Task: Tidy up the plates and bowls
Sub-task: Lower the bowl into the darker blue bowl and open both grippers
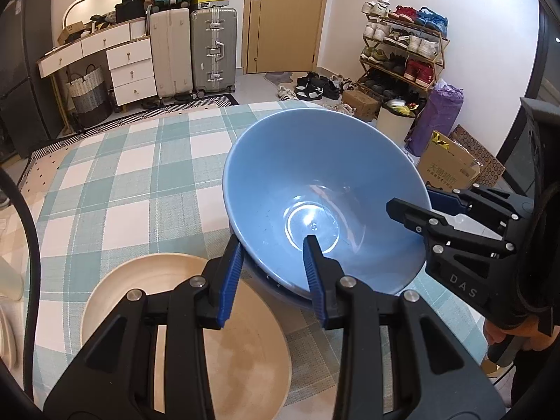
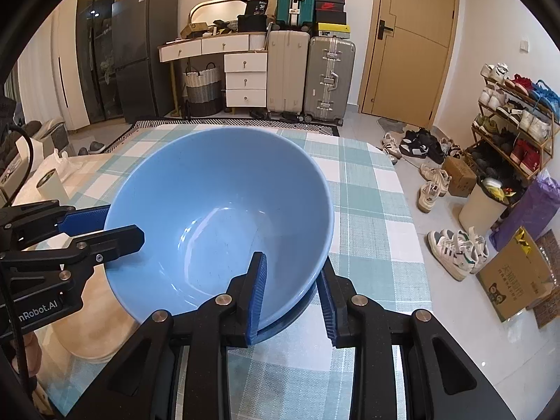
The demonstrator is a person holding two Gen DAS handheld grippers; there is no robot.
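A large, glossy light-blue ceramic bowl (image 1: 325,196) is held tilted above the green-and-white checked tablecloth (image 1: 140,175), its rim pinched on opposite sides: the left gripper (image 1: 273,269) is clamped over the near-left rim, the right gripper (image 2: 292,290) over the near-right rim. A darker bowl edge (image 1: 280,290) shows just beneath, and a shallow cream plate (image 1: 224,343) lies beside it. Judging by this, nesting is under way; both sides are best lowered evenly and levelled before either grip is released.

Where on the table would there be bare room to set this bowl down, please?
The checked cloth beyond the blue bowl, toward the suitcases, lies bare, as does the strip toward the shoes. The near side is crowded by the cream plate.
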